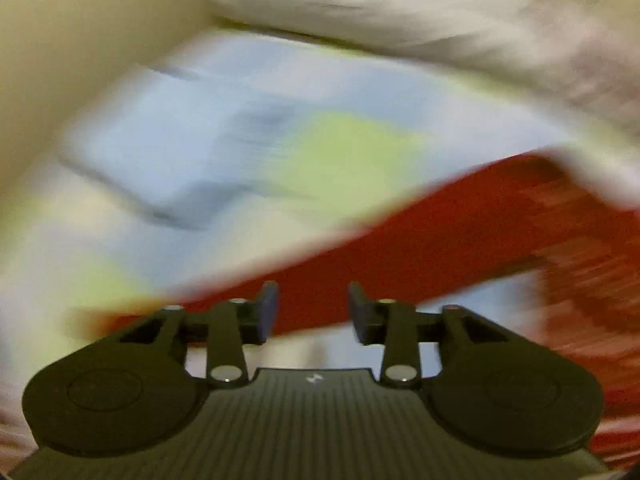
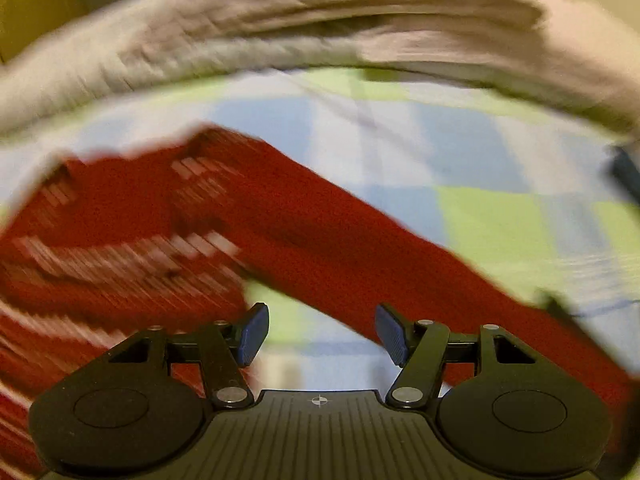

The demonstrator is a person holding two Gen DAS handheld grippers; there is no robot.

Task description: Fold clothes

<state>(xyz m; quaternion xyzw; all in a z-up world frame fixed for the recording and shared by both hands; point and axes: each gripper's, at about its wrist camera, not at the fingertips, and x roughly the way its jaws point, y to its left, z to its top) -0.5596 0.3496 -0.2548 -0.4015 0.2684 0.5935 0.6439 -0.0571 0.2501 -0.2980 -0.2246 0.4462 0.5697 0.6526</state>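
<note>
A red garment with white stripes [image 2: 120,240] lies on a blue, white and green checked bedsheet [image 2: 500,224]. One plain red sleeve [image 2: 340,256] runs down to the right, passing just ahead of my right gripper [image 2: 322,332], which is open and empty. In the left wrist view the red sleeve [image 1: 400,240] crosses just beyond my left gripper [image 1: 313,308], which is open and empty, with the striped body [image 1: 592,280] at the right. Both views are motion-blurred.
A rumpled grey-white blanket [image 2: 320,20] lies along the far side of the bed and shows in the left wrist view [image 1: 400,8] too. A folded pale blue item [image 1: 160,140] lies on the bedsheet [image 1: 352,152]. A dark object [image 2: 624,172] sits at the right edge.
</note>
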